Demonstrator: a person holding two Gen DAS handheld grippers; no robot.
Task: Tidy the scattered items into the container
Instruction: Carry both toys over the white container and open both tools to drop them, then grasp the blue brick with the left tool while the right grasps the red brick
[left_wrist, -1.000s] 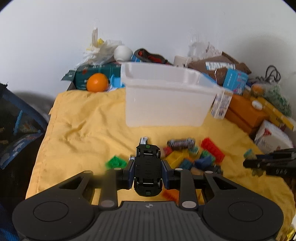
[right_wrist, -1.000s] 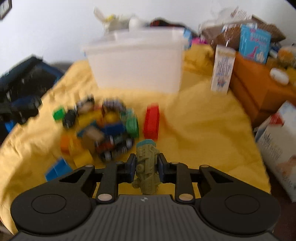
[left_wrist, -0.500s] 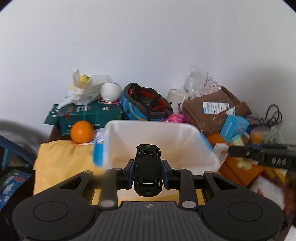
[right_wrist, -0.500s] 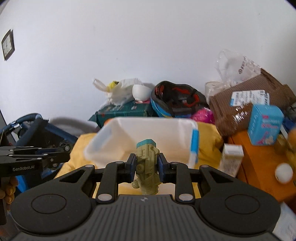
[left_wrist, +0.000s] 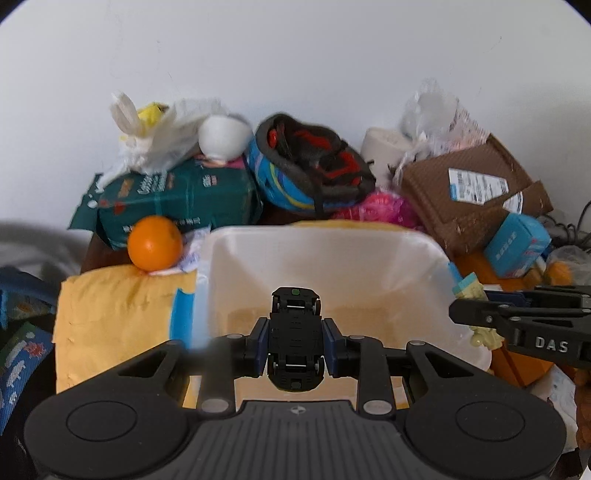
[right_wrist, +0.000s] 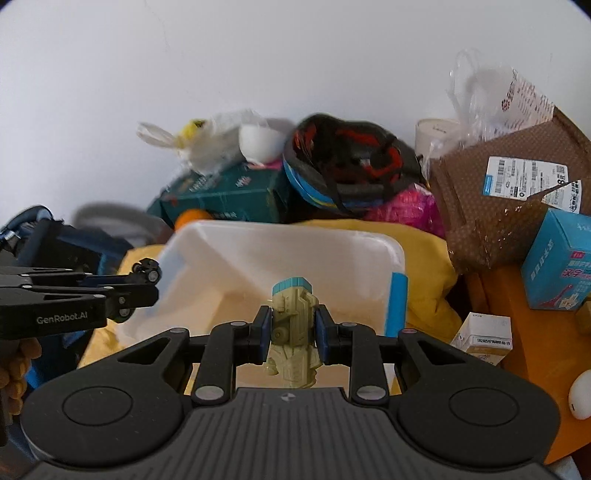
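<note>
My left gripper (left_wrist: 295, 341) is shut on a black toy car (left_wrist: 295, 332), seen belly up, and hangs over the near rim of the translucent white bin (left_wrist: 417, 240). My right gripper (right_wrist: 293, 332) is shut on an olive-green toy vehicle with a teal top (right_wrist: 293, 321), above the same bin (right_wrist: 395, 254). Each gripper shows in the other's view: the right gripper (left_wrist: 476, 314) at the bin's right edge, the left gripper (right_wrist: 144, 282) at its left edge. The bin's floor looks bare where it shows. The scattered toys are out of sight below.
The bin stands on a yellow cloth (left_wrist: 110, 306). Behind it are an orange (left_wrist: 155, 242), a green package (left_wrist: 177, 195), a helmet (left_wrist: 310, 170), a brown parcel (left_wrist: 465, 195) and a blue box (left_wrist: 517, 243). A small white carton (right_wrist: 484, 338) stands right of the bin.
Both grippers rose from the toy pile on the cloth and moved forward over the bin, each still gripping its toy. The pile has dropped out of view.
</note>
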